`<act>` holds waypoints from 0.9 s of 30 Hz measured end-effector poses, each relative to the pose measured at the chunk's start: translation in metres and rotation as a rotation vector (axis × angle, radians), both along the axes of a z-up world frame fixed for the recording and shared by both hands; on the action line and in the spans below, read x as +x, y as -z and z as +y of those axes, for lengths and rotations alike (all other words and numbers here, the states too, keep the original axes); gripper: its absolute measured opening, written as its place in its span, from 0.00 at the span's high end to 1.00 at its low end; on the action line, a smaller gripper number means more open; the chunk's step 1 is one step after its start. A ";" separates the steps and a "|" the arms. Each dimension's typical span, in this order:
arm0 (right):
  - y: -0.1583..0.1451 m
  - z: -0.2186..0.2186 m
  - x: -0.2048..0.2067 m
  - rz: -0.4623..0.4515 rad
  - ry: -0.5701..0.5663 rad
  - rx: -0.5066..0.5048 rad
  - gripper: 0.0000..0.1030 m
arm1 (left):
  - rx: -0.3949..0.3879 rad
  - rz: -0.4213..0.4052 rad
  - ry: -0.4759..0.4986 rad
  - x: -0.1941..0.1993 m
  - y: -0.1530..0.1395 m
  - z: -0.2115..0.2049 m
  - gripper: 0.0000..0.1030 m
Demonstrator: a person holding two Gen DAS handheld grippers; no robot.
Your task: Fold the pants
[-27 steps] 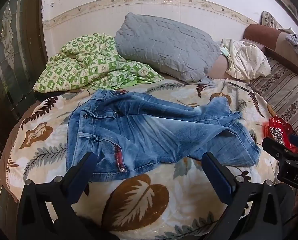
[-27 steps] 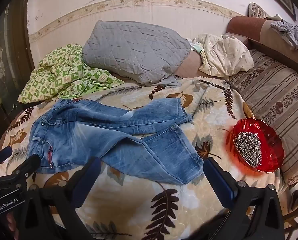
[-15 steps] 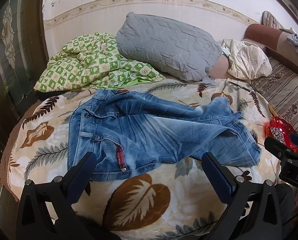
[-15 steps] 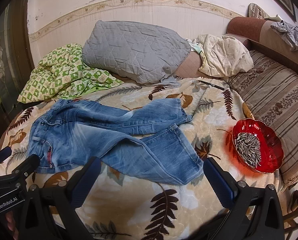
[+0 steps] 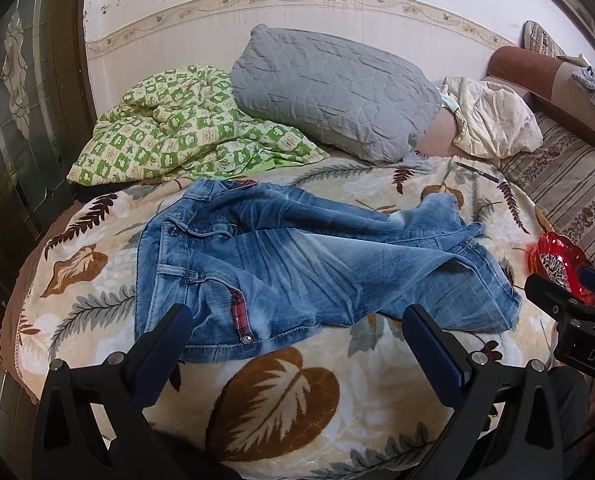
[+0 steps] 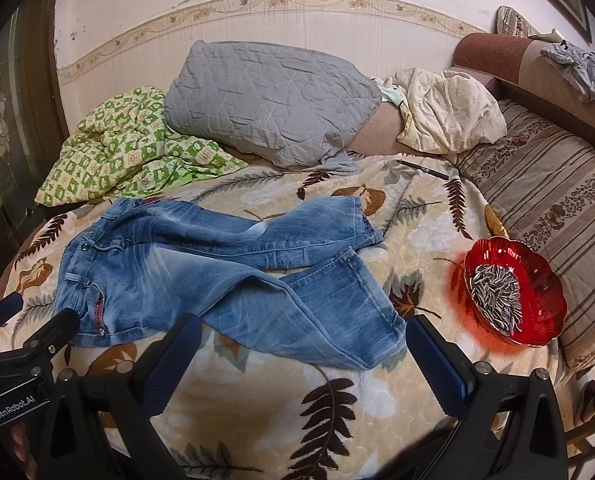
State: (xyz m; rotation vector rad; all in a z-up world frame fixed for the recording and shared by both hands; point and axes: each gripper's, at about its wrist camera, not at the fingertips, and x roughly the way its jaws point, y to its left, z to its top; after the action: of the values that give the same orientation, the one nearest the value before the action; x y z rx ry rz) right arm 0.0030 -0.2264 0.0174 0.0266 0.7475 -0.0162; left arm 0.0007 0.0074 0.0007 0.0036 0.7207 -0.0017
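- the jeans (image 5: pixel 297 264) lie unfolded on the bed, on a leaf-print blanket (image 5: pixel 281 400), waistband toward the left and both legs running to the right.
- in the right wrist view the jeans (image 6: pixel 217 276) show the two legs apart at the hems, the nearer leg slanting toward the lower right, the farther one lying above it.
- left gripper (image 5: pixel 297 344) hangs over the near edge of the blanket with its jaws released and spread wide; nothing is between them, and the waistband corner of the jeans sits just beyond its left finger.
- right gripper (image 6: pixel 303 356) also has its jaws released and wide apart, empty, with the hem of the nearer leg just ahead of them.
- a red bowl (image 6: pixel 537 280) of sunflower seeds stands on the blanket to the right of the jeans, apart from them.
- behind the jeans, a green checked quilt (image 5: pixel 185 140) and a grey pillow (image 5: pixel 337 88) lie against the wall, the pillow overlapping the quilt's edge.
- a dark pen (image 6: pixel 423 169) lies near the pillow.
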 end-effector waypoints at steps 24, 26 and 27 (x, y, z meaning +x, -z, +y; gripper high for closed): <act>0.003 0.000 -0.001 0.005 0.002 0.003 0.00 | -0.001 0.009 0.002 -0.001 0.001 -0.009 0.00; 0.003 -0.001 -0.001 0.004 0.002 0.003 0.00 | 0.001 0.010 0.001 -0.001 0.001 -0.008 0.00; 0.003 -0.001 -0.001 0.004 0.002 0.003 0.00 | 0.002 0.010 0.002 -0.001 0.002 -0.009 0.00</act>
State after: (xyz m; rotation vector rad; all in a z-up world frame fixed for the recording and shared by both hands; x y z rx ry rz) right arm 0.0020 -0.2270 0.0142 0.0300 0.7510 -0.0169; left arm -0.0002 -0.0019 -0.0013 0.0066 0.7306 -0.0033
